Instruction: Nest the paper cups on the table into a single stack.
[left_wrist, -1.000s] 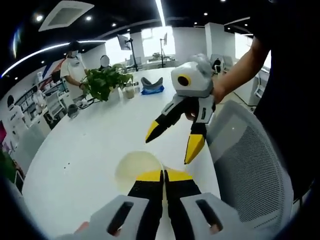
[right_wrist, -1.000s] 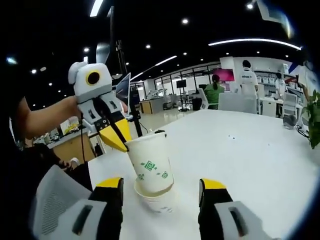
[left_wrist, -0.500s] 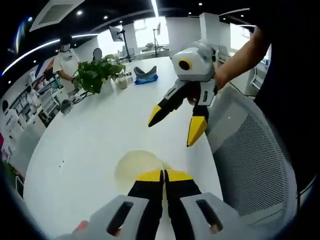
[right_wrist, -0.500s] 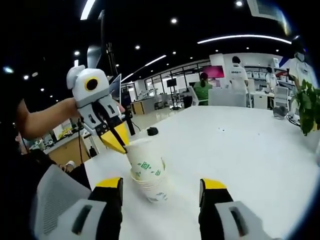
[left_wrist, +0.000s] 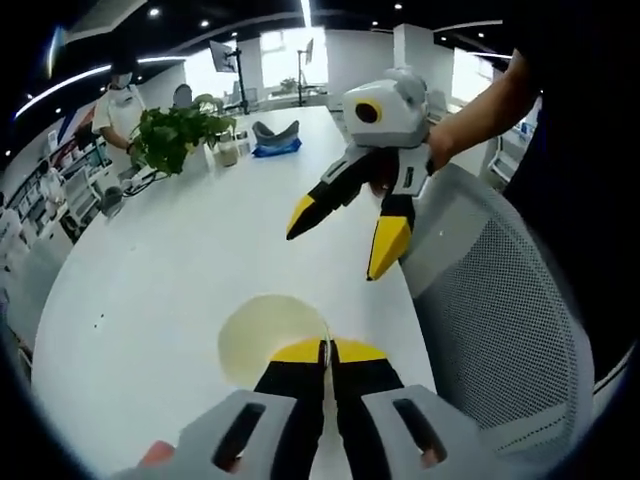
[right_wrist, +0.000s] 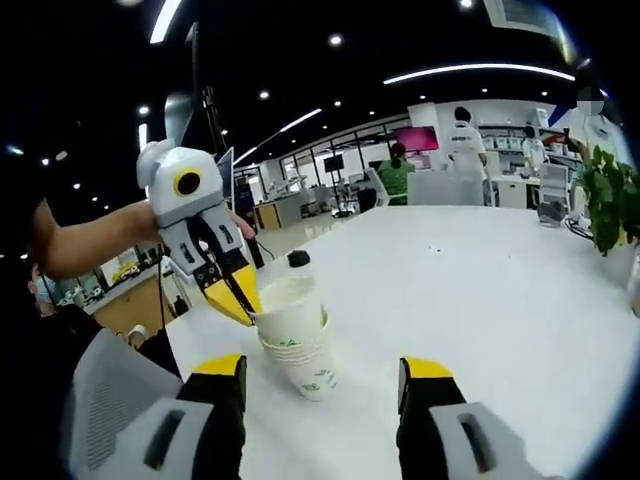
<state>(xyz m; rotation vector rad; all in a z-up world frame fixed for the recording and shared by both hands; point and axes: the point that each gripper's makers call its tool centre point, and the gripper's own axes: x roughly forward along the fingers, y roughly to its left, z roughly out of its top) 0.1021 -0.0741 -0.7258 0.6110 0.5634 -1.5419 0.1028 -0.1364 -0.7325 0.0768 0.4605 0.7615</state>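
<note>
On white table (right_wrist: 480, 290), near its edge: stack of white paper cups with green print (right_wrist: 298, 350). Top cup rim pinched by closed left gripper (right_wrist: 243, 300), cup seated deep in stack. Right gripper (right_wrist: 320, 385) held wide apart, nothing gripped, cup stack between its jaws but untouched.

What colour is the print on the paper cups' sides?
Green, on white paper cups. It shows best in the right gripper view, on the bottom cup of the stack.
</note>
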